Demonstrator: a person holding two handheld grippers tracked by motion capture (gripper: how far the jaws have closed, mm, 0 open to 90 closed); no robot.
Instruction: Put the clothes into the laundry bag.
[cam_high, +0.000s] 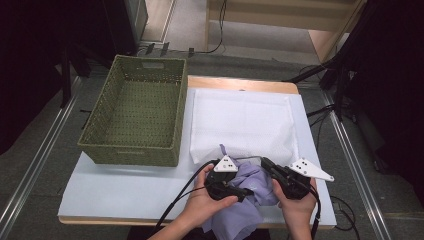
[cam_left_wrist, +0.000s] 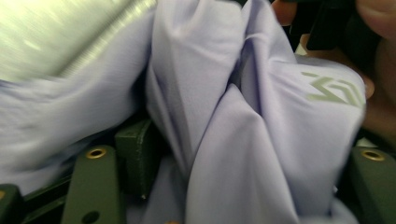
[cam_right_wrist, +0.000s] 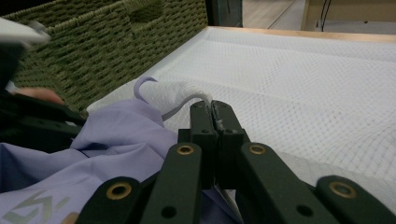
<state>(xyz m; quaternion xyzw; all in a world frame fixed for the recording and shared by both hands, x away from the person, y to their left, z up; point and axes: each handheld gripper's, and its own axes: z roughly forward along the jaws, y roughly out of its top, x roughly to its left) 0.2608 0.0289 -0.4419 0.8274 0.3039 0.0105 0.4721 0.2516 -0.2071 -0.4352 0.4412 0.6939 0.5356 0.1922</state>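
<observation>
A crumpled lavender garment (cam_high: 255, 179) with a pale printed logo (cam_left_wrist: 334, 88) lies at the table's near edge between both hands. My left gripper (cam_high: 246, 184) points right into it. Its jaws stand apart, with a loose bunch of the lavender cloth (cam_left_wrist: 196, 70) between them and no pad visibly pressing. My right gripper (cam_high: 263, 161) points left and away; in the right gripper view its jaws (cam_right_wrist: 212, 108) are shut on a thin edge of the garment (cam_right_wrist: 116, 140). That edge runs taut to a raised fold (cam_right_wrist: 156, 88).
A green woven basket (cam_high: 130, 152) stands empty at the left of the white table (cam_high: 125, 185), its wall (cam_right_wrist: 93, 46) close beside the garment. A white mesh cloth (cam_high: 245, 120) is spread flat behind the grippers. Cables trail off the near edge.
</observation>
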